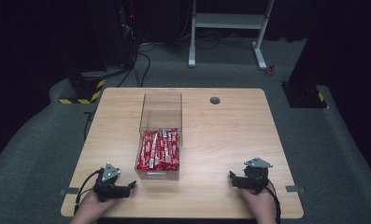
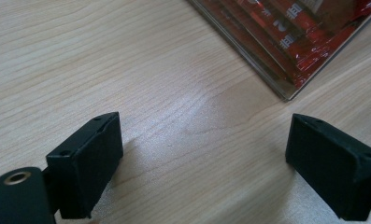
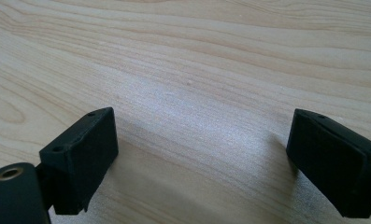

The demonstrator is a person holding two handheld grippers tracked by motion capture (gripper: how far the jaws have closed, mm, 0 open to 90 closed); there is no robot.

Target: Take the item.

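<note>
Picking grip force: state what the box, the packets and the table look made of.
Box: clear hard plastic, likely acrylic; you see through its walls. Packets: glossy red film or foil, creased and shiny. Table: light wood-grain top, probably laminate, matte.

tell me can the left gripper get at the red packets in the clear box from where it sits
Probably yes: the left gripper rests open on the table just beside the clear box, whose top looks open above the red packets, with nothing between them.
</note>
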